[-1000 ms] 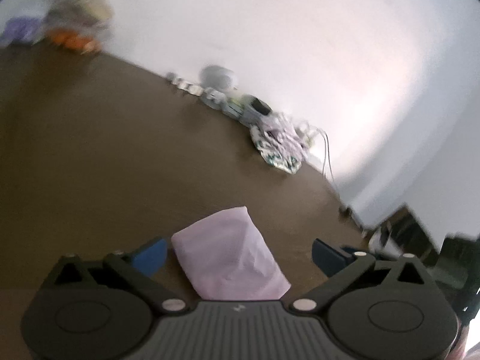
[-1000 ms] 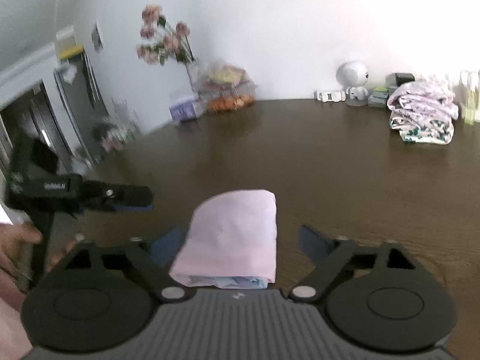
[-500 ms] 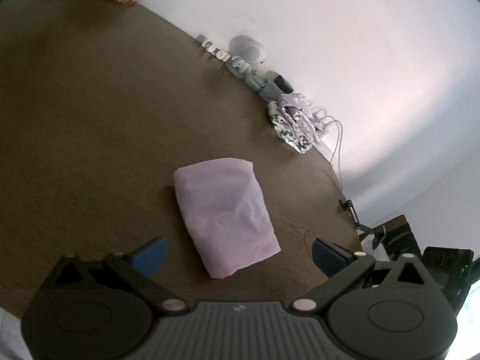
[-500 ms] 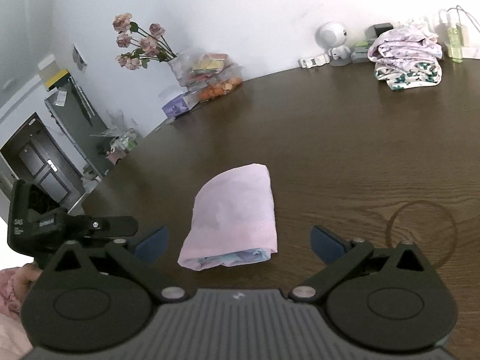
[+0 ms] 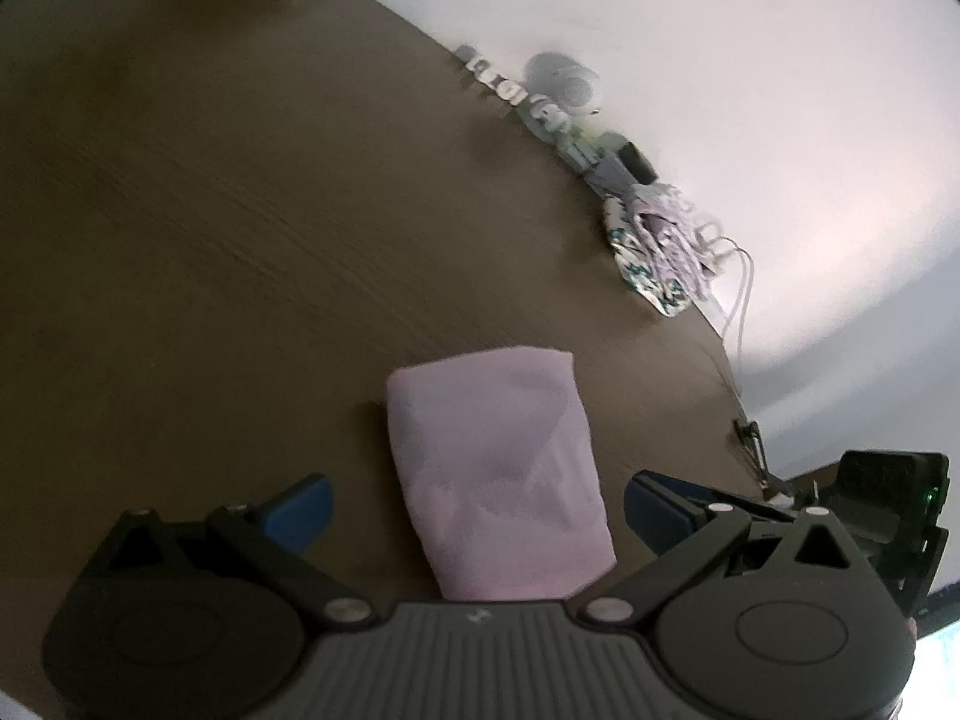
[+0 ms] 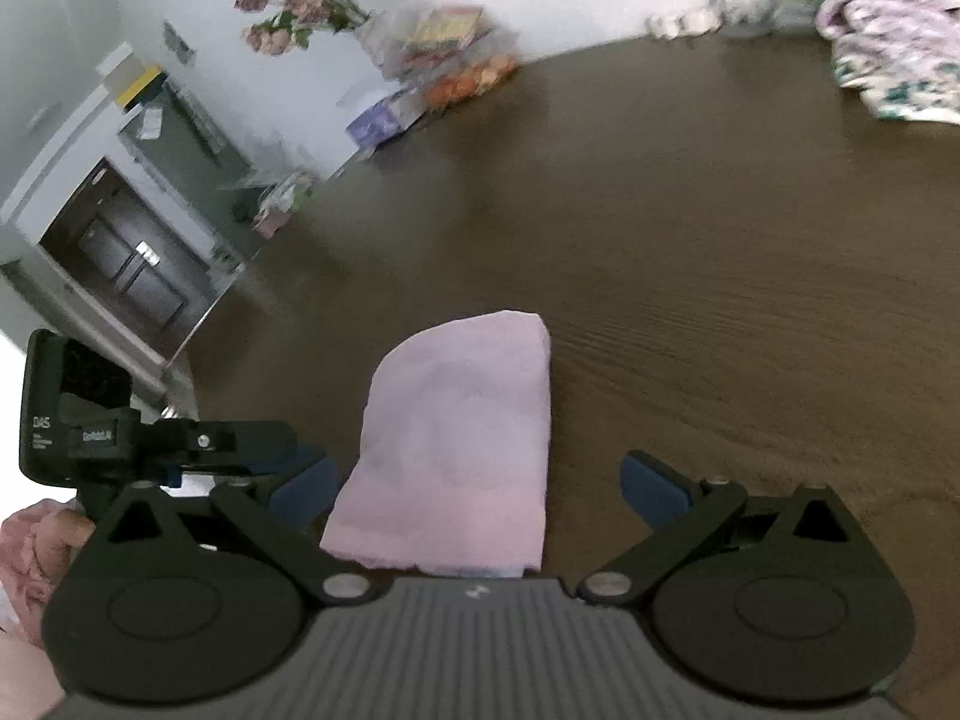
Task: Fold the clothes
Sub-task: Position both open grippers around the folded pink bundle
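Both claws, the left gripper [image 5: 474, 501] and the right gripper [image 6: 477, 483], are wide open and hold nothing. Between their fingers the folded pink cloth [image 5: 498, 468] lies flat on the brown table [image 5: 210, 240].

The left gripper [image 5: 477, 507] and right gripper [image 6: 474, 489] look alike: matte black linkage arms with silver pivot screws, round black discs at either side, a ribbed grey centre plate bearing a small white mark, and blue pads [image 6: 651, 489]. A pink sleeve [image 6: 30, 546] shows at the lower left of the right wrist view.

Dark wooden table [image 6: 690, 252] runs up to a plain white wall [image 5: 720, 60]; flowers [image 6: 282, 6] at its far edge, dark door [image 6: 126, 258] beyond.
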The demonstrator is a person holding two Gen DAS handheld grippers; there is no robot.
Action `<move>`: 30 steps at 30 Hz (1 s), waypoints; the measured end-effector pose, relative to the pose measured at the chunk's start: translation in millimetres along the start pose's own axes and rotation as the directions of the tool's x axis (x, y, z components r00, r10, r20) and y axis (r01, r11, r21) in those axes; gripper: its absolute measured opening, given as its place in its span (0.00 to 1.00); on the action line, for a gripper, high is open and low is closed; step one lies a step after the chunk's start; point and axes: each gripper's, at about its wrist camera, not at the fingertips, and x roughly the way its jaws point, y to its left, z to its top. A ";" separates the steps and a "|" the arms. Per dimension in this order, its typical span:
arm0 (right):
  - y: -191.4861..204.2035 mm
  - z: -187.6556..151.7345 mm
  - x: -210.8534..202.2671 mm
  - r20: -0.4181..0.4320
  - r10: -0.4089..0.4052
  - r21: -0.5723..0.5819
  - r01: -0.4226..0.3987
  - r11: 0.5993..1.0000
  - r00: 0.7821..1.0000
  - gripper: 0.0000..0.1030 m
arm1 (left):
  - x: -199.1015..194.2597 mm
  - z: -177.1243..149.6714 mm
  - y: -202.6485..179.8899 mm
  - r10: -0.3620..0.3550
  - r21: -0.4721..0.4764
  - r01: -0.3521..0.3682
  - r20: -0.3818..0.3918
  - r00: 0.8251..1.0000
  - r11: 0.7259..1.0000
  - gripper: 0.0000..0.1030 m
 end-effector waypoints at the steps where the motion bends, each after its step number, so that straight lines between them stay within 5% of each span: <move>1: -1.6 3.7 5.1 -0.013 0.008 -0.002 -0.008 1.000 1.000 1.00 | 3.1 1.4 0.9 0.002 -0.010 -0.002 -0.003 1.000 1.000 1.00; 14: -6.7 13.8 30.6 -0.062 0.063 -0.031 -0.065 0.997 0.996 0.99 | 15.5 2.4 1.1 -0.057 0.015 0.057 0.023 0.998 0.998 0.98; 22: -13.1 16.7 28.1 -0.059 0.067 -0.044 -0.070 0.997 0.996 0.83 | 22.7 1.1 15.7 -0.143 -0.049 0.142 -0.005 0.990 0.989 0.61; 26: -13.9 14.5 28.7 -0.071 0.106 -0.040 -0.109 0.993 0.992 0.74 | 25.7 0.2 25.3 -0.135 -0.077 0.134 -0.006 0.991 0.988 0.30; 30: -12.3 12.5 27.6 -0.070 0.118 -0.036 -0.121 0.992 0.991 0.74 | 27.6 0.7 33.5 -0.162 -0.097 0.160 -0.008 0.987 0.982 0.27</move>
